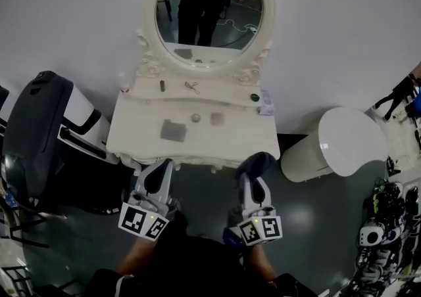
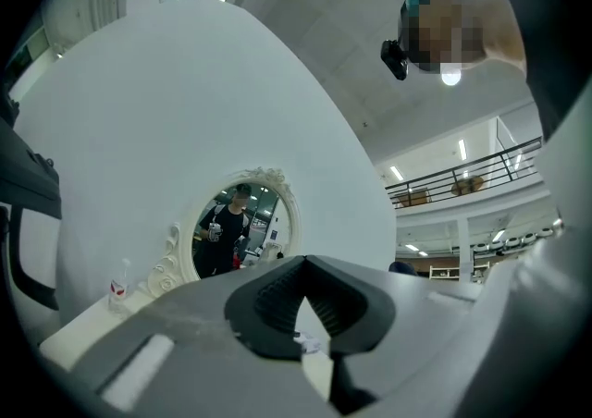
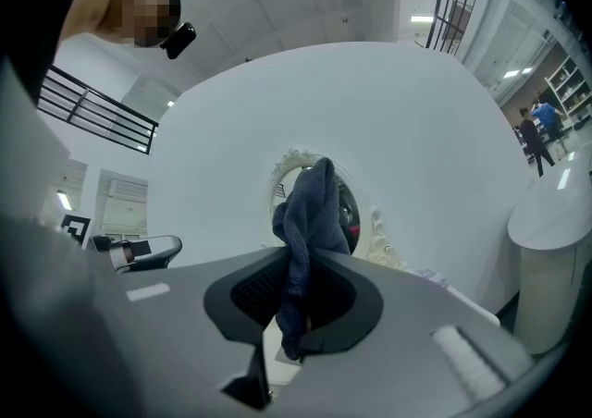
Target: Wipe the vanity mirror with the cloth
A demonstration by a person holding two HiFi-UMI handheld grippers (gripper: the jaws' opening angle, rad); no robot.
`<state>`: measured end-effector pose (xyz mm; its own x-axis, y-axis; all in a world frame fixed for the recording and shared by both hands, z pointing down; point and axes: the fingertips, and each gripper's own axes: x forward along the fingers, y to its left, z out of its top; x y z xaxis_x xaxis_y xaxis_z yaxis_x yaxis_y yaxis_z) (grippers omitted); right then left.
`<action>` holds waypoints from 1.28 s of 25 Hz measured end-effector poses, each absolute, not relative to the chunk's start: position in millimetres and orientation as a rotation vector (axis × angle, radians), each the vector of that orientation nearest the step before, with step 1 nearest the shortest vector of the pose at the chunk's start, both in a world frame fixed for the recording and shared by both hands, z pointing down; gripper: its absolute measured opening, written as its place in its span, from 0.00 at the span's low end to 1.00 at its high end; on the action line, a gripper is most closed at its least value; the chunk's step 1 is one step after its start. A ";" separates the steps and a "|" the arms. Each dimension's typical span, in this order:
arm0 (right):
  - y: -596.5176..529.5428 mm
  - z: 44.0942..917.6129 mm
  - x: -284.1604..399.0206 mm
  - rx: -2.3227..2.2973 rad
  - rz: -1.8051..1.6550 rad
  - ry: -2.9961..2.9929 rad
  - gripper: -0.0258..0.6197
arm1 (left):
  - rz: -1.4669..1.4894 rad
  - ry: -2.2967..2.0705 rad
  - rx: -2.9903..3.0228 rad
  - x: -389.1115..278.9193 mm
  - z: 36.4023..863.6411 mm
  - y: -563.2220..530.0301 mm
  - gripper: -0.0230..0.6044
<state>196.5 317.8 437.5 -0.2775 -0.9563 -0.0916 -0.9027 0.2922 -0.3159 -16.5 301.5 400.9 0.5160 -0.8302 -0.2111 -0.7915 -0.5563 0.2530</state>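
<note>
head view: white wall, white vanity table [image 1: 131,133], oval mirror [image 1: 209,10] above. both tools sit low, short of the table edge. the cloth [image 1: 256,163] is in the right gripper [image 1: 253,177], well apart from the glass.
left gripper view: left gripper [image 2: 307,264] jaws pressed together, nothing between.
right gripper view: jaws pinch the cloth's lower end. its long axis runs along the jaws, free end toward the mirror.
risk: the narrow pinch may slip under wiping drag.

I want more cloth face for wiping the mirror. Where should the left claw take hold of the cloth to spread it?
Probably the loose bunched end of the cloth standing beyond the right claw, pinched near its top. Open the left claw and bring it in sideways from the left: that end is free and thick, while the rest is clamped.
</note>
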 end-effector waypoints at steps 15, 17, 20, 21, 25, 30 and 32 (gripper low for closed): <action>194.8 410.9 138.0 -1.751 -0.286 2.216 0.11 | -0.516 -1.268 2.634 -69.0 388.5 174.9 0.04; 180.3 405.6 140.3 -1.752 -0.270 2.214 0.11 | -0.520 -1.257 2.637 -67.4 385.9 162.2 0.04; 153.9 399.8 146.6 -1.742 -0.256 2.210 0.11 | -0.527 -1.257 2.638 -63.2 383.4 139.3 0.04; 144.8 399.0 149.3 -1.737 -0.254 2.212 0.11 | -0.530 -1.263 2.636 -61.2 383.3 131.4 0.04; 101.0 401.4 160.4 -1.704 -0.266 2.227 0.11 | -0.538 -1.303 2.632 -49.1 379.8 91.6 0.04; 41.1 404.8 182.7 -1.661 -0.281 2.248 0.11 | -0.541 -1.347 2.625 -22.8 373.9 37.2 0.04; 17.2 404.9 192.5 -1.635 -0.296 2.250 0.11 | -0.545 -1.364 2.618 -12.7 369.7 17.8 0.04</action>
